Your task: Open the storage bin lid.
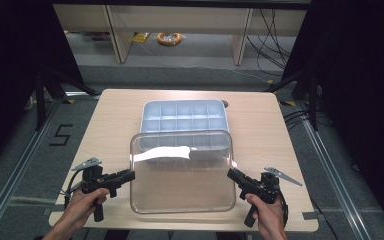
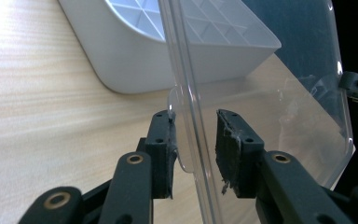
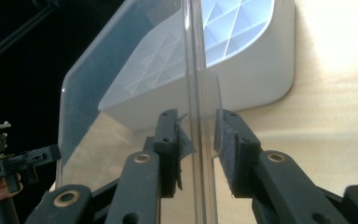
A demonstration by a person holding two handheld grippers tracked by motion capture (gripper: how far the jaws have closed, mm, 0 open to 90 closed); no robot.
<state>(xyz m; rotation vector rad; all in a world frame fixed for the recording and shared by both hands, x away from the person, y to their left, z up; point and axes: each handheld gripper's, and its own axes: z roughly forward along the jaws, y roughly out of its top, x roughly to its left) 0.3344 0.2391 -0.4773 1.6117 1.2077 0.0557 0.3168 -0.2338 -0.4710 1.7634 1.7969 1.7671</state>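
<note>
Up close, the left gripper pinches the clear lid's left edge, and the right gripper pinches its right edge. From above you get the whole lid, held between both grippers over the near surface, its far edge overlapping the white tray behind
</note>
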